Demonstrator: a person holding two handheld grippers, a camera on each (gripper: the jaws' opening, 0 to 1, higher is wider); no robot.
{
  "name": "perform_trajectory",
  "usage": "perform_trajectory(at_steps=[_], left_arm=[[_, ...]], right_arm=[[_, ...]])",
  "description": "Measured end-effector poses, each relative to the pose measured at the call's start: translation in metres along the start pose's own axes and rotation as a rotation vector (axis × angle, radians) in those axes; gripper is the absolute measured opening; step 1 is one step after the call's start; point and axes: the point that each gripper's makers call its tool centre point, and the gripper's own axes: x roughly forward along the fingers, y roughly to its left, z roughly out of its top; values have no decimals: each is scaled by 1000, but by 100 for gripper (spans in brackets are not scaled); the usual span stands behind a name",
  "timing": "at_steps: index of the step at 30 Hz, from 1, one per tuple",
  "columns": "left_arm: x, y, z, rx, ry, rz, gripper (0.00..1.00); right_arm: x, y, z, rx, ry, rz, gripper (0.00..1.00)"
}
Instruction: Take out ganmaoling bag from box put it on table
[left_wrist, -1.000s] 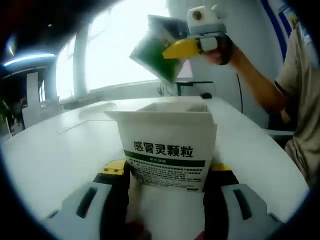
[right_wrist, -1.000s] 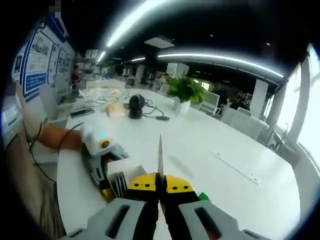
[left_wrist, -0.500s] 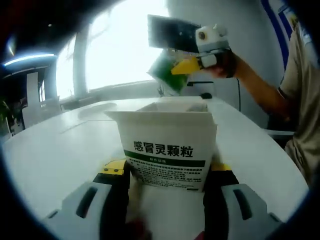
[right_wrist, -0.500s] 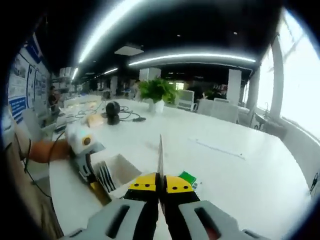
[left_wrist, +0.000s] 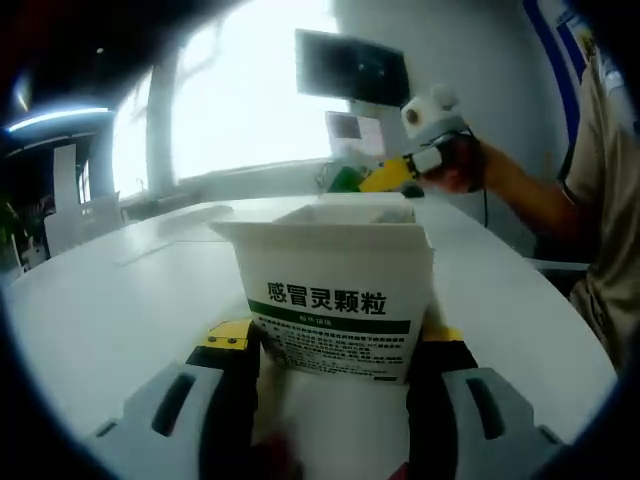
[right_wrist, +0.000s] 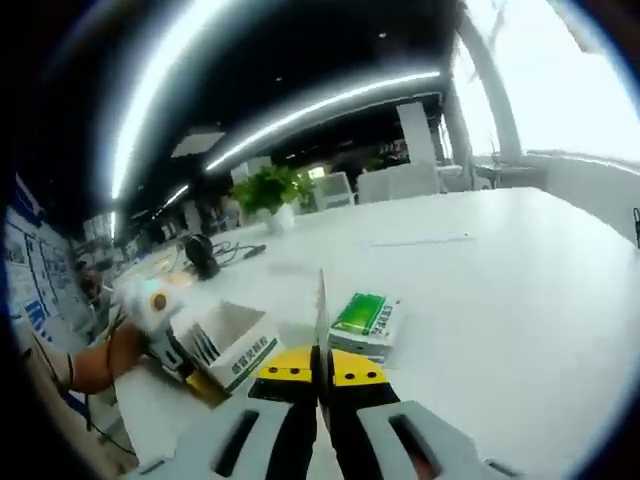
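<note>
A white ganmaoling box (left_wrist: 335, 300) with green print stands open-topped on the white table (left_wrist: 110, 300). My left gripper (left_wrist: 335, 338) is shut on its sides. Behind the box, low over the table, my right gripper (left_wrist: 388, 180) holds a green ganmaoling bag (left_wrist: 345, 178). In the right gripper view the gripper (right_wrist: 320, 366) is shut on that bag (right_wrist: 320, 305), seen edge-on as a thin strip. Just beyond it a small stack of green bags (right_wrist: 364, 318) lies on the table. The box (right_wrist: 235, 345) shows at the left, with several bags upright inside and the left gripper (right_wrist: 185, 360) on it.
A person's arm (left_wrist: 520, 190) and torso are at the right of the left gripper view. A potted plant (right_wrist: 265, 190), a black object with cables (right_wrist: 200, 250) and chairs stand at the table's far side. The white table (right_wrist: 500, 300) stretches wide to the right.
My right gripper has come down with the green bag from high above the box to low behind it, near the stack on the table. The left gripper and box have stayed still.
</note>
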Motion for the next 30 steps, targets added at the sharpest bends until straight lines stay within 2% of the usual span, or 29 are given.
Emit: perform_trajectory(at_steps=[4,6,10,13,15,18,20,23,27,28,30], left_arm=[[0,0,0,0,0,0,50],[0,0,0,0,0,0,50],[0,0,0,0,0,0,50],[0,0,0,0,0,-1,50],[0,0,0,0,0,-1,50],[0,0,0,0,0,-1,50],[0,0,0,0,0,-1,50],[0,0,0,0,0,-1,50],[0,0,0,0,-1,-1,50],[0,0,0,0,-1,-1,50],[-1,0,0,0,-1,-1,50]], right_arm=[[3,4,-13,67,17,30,0],[6,4,-19,120,23,33,0],[11,2,-31,170,40,28,0],[14,11,-35,261,45,82,0],[17,16,-39,271,61,105,0],[22,18,-44,262,84,102,0],[24,16,-47,235,102,86,0],[27,14,-50,150,106,50,0],[29,6,-56,-13,136,-26,1],[29,4,-59,-80,146,-52,2],[31,3,-56,-158,123,-67,3]])
